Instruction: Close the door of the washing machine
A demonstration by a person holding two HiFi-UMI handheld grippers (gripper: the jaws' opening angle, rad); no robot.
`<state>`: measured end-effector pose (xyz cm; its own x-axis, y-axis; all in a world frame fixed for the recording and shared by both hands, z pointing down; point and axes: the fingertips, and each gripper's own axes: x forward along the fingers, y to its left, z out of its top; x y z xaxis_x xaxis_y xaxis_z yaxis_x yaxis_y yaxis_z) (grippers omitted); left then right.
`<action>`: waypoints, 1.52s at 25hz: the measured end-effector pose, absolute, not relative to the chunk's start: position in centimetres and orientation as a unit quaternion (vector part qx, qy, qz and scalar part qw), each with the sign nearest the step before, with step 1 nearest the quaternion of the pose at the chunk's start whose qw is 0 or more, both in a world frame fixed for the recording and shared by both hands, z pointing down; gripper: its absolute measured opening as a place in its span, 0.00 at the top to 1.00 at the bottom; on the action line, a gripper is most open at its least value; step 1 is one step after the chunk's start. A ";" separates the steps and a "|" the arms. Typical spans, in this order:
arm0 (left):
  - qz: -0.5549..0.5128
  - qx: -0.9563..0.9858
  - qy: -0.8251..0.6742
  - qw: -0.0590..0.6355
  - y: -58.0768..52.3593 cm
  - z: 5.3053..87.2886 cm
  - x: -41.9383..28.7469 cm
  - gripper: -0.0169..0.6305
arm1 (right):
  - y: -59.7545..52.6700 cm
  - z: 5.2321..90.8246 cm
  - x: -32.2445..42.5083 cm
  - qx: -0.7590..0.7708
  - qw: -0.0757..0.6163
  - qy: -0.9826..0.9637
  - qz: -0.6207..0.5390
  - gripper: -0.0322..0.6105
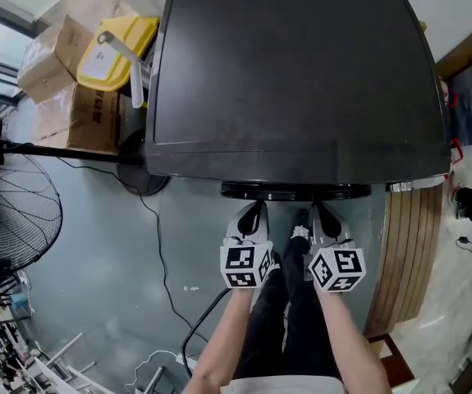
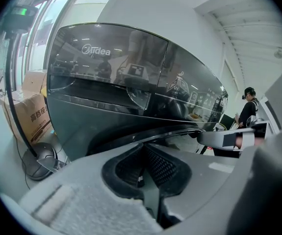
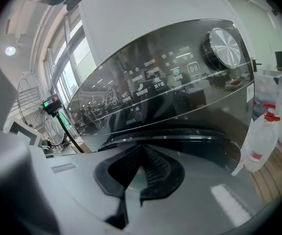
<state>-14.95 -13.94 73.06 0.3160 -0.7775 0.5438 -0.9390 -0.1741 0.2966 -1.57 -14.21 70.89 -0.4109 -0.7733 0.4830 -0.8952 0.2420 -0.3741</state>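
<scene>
A dark grey washing machine [image 1: 293,72] fills the upper head view, seen from above. Its round door [image 1: 295,191] shows as a black arc under the front edge and lies close against the machine's front. My left gripper [image 1: 256,209] and right gripper [image 1: 321,212] hover side by side just before that door, both shut and empty. In the left gripper view the shut jaws [image 2: 143,153] point at the door's rim [image 2: 172,131] below the glossy drawer panel [image 2: 111,67]. In the right gripper view the shut jaws [image 3: 140,156] face the door [image 3: 190,137] beneath the control panel and its silver dial [image 3: 222,48].
Cardboard boxes [image 1: 63,84] and a yellow container [image 1: 116,52] stand left of the machine. A standing fan [image 1: 10,212] is at far left, a cable [image 1: 166,286] runs over the floor. Wooden slats [image 1: 408,253] lean on the right. A plastic bottle [image 3: 261,136] and a distant person [image 2: 248,106] are nearby.
</scene>
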 end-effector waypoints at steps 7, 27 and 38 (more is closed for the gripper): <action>0.122 0.748 -0.577 0.305 -14.0 73.0 -15.0 0.96 | -14.3 70.8 -1.5 0.556 0.085 -0.768 0.306 0.94; 0.133 0.733 -0.578 0.333 -13.9 72.6 -15.5 0.97 | -14.7 70.6 -2.2 0.547 0.121 -0.769 0.307 0.94; 0.139 0.750 -0.565 0.314 -9.3 64.6 -15.0 0.97 | -10.6 63.5 -3.0 0.522 0.139 -0.790 0.292 0.94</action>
